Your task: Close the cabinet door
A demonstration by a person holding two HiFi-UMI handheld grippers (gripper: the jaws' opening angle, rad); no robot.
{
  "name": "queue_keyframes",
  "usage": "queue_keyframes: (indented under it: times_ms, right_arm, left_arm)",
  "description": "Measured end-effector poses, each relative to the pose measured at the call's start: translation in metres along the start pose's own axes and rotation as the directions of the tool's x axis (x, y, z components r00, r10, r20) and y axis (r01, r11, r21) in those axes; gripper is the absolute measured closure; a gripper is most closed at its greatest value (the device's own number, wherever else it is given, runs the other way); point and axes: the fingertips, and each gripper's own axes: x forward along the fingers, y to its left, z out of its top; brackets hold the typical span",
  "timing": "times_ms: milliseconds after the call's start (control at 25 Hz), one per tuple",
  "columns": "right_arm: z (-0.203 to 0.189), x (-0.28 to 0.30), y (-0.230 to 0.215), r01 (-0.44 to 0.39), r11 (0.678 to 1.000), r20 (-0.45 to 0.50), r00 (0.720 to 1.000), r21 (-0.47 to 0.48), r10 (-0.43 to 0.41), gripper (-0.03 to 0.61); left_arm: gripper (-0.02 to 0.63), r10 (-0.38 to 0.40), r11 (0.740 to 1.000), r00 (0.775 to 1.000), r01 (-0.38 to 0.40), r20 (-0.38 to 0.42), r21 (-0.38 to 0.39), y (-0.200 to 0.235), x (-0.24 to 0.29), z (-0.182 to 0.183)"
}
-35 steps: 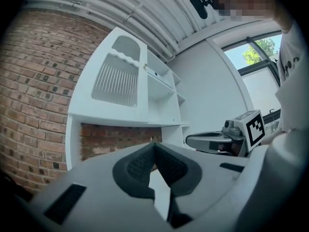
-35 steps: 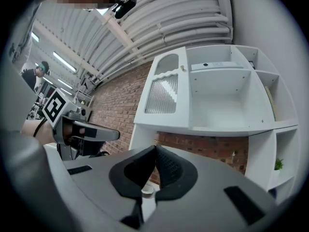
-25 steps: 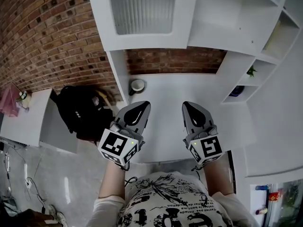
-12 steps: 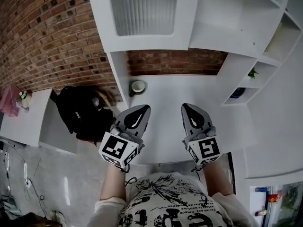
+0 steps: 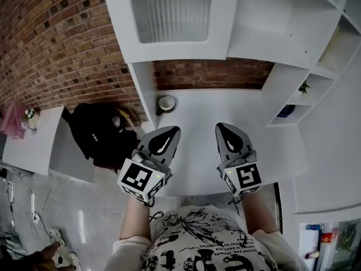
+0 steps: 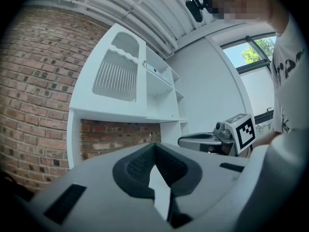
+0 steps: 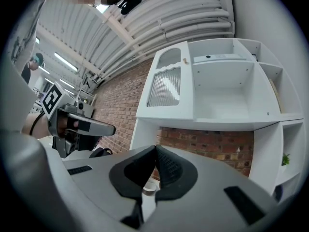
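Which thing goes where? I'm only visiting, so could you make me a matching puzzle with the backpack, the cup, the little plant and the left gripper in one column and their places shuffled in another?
Things:
1 backpack
2 cup
3 plant
4 left gripper

Places:
A in a shelf cubby on the right
B above the near part of the desk, jaws together
C beside the desk, on its left
D on the desk, back left corner

Pairs: 1-C, 2-D, 3-A, 4-B
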Motion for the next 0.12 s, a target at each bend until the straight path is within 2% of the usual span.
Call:
queue_keyframes:
  times_ms: [120]
  right_arm:
    - [-0.0022, 0.0012, 0.0003, 0.000, 1.000, -0.001, 1.000, 0.003, 0.000, 0.566]
  left_arm:
    - [0.600, 0.001, 1.000, 1.000, -0.001, -0.001, -0.006, 0.0008, -0.0002, -0.0018]
